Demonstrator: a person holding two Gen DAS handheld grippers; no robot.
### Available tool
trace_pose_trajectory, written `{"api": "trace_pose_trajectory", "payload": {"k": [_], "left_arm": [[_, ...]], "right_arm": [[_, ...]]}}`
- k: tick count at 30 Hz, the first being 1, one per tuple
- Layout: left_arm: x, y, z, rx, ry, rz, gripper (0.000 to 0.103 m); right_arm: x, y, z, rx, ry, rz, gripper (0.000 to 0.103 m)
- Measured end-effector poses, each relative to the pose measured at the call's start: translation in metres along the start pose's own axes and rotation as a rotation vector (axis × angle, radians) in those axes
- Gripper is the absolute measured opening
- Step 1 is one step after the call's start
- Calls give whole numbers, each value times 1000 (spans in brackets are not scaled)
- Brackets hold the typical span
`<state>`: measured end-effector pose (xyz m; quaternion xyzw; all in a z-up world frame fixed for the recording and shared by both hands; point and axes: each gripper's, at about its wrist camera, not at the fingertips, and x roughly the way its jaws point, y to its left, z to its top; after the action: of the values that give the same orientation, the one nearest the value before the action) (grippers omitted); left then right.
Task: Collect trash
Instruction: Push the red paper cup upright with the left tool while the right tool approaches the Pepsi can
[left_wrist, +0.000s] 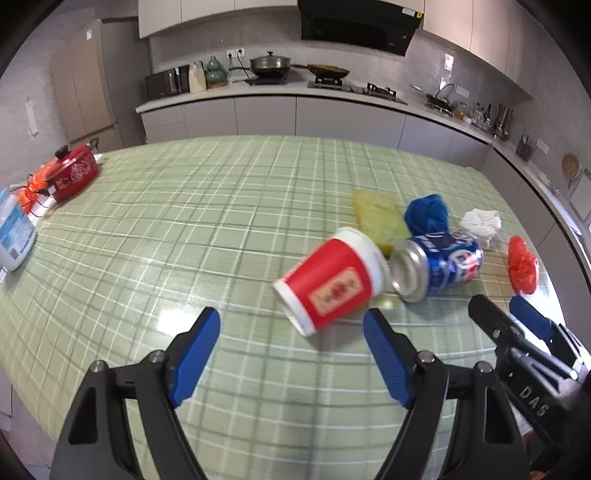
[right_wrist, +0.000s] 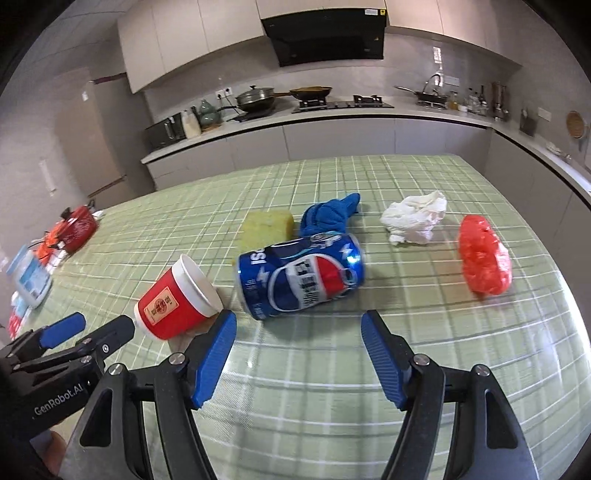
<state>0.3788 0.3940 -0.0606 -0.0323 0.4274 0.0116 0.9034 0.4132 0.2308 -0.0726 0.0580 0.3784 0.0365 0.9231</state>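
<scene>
The trash lies in a loose row on the green checked counter. A red paper cup with a white rim lies on its side, its mouth turned away from the cameras. Just beside it, a dented blue soda can also lies on its side; whether the two touch is hard to say, though in the left wrist view they look to be very close. Behind the can sit a yellow sponge and a bunched blue cloth, the cloth touching the can's far side. Further right come a crumpled white tissue and then a wad of red plastic (a bag, by the look of it), each apart from the other.

The left tongs hang over the counter with the jaws wide and nothing between them; the cup lies just past the tips. The right tongs are likewise spread wide and empty, with the can just beyond them. The two tools are side by side, each showing at the edge of the other's view.

At the far left edge of the counter stand a red pot and a white tub. Beyond the counter runs a kitchen worktop with pans on a stove.
</scene>
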Motion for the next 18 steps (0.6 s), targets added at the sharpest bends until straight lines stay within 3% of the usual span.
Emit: {"api": "trace_pose_trajectory", "payload": {"k": [5,18], "left_arm": [[12,9,7,20,17,-17,81],[31,21,12,39,56,12,81]], "right_arm": [[23,18,1,-8,28,-65,72],[63,29,0,44,72,-109,72]]}}
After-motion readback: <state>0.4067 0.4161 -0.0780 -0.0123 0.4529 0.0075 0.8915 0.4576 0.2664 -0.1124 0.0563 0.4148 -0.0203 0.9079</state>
